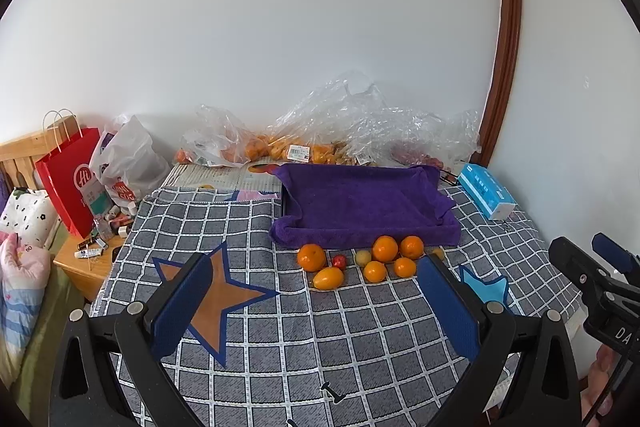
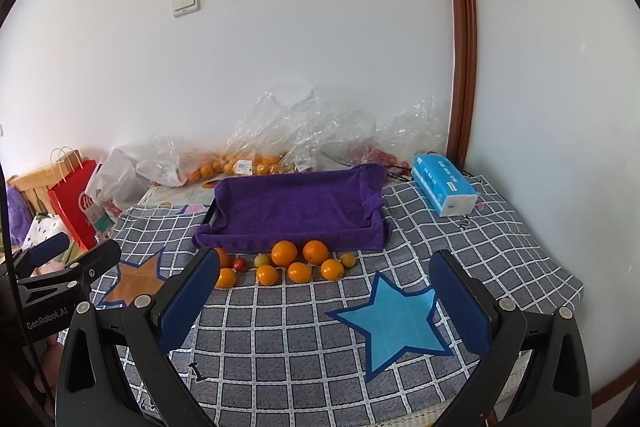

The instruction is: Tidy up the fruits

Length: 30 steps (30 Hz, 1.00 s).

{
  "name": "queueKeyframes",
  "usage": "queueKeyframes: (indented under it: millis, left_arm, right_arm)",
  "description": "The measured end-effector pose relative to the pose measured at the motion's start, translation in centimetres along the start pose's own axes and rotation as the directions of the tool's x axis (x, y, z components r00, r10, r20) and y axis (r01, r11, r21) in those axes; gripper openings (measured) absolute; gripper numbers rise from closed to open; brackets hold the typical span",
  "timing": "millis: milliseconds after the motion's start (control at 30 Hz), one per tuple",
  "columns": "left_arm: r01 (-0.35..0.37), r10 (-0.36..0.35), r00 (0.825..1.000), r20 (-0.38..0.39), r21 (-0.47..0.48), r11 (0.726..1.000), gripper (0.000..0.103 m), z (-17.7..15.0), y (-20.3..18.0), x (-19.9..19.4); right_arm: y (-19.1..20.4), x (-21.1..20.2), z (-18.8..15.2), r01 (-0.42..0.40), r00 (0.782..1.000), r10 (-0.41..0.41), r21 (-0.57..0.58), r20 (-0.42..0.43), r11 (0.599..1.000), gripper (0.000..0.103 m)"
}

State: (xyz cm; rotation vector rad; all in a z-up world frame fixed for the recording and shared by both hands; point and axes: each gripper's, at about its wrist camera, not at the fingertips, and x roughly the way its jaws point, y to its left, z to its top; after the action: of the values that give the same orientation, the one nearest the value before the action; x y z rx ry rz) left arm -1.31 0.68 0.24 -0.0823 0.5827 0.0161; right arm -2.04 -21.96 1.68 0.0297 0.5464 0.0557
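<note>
Several oranges [image 1: 385,249] [image 2: 284,253], a small red fruit [image 1: 339,261] [image 2: 239,264] and small yellow-green fruits [image 1: 363,257] [image 2: 262,260] lie in a cluster on the checked cloth, just in front of a tray draped with a purple towel [image 1: 360,205] [image 2: 296,207]. My left gripper [image 1: 316,301] is open and empty, held above the cloth short of the fruit. My right gripper [image 2: 324,301] is open and empty, also short of the fruit. The right gripper shows at the right edge of the left wrist view [image 1: 600,267]. The left gripper shows at the left edge of the right wrist view [image 2: 68,259].
Clear plastic bags with more oranges [image 1: 280,147] [image 2: 248,163] lie against the wall behind the tray. A blue tissue box [image 1: 486,195] [image 2: 444,189] stands right of the tray. A red paper bag [image 1: 72,179] and a white bag [image 1: 128,163] stand at the left by a wooden nightstand [image 1: 80,263].
</note>
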Motion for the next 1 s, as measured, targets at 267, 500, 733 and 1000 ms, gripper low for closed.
queueKeyframes:
  millis: [267,500,733,1000]
  left_arm:
    - [0.003,-0.003,1.0,-0.02,-0.003,1.0,0.103,0.1,0.5,0.9]
    - [-0.025,0.025,0.999,-0.047,0.004,1.0,0.103,0.3,1.0,2.7]
    - [-0.013,0.014,0.996,-0.089,0.011,1.0,0.103,-0.3,2.5,6.2]
    - [-0.044,0.039,0.987,-0.154,-0.034,0.998,0.102,-2.6,4.9,10.9]
  right_arm:
    - [0.5,0.6,0.0,0.007,1.0,-0.007,-0.024,0.002,1.0,0.103]
    - [0.8,2.3,0.2,0.009,1.0,-0.009,-0.041,-0.006,0.999,0.103]
    - [-0.1,5.9,0.0,0.034,0.997,-0.036,-0.037,-0.062,0.999,0.103]
    - [-3.2,11.2,-4.4,0.048,0.993,-0.045,0.028,-0.109,0.998,0.103]
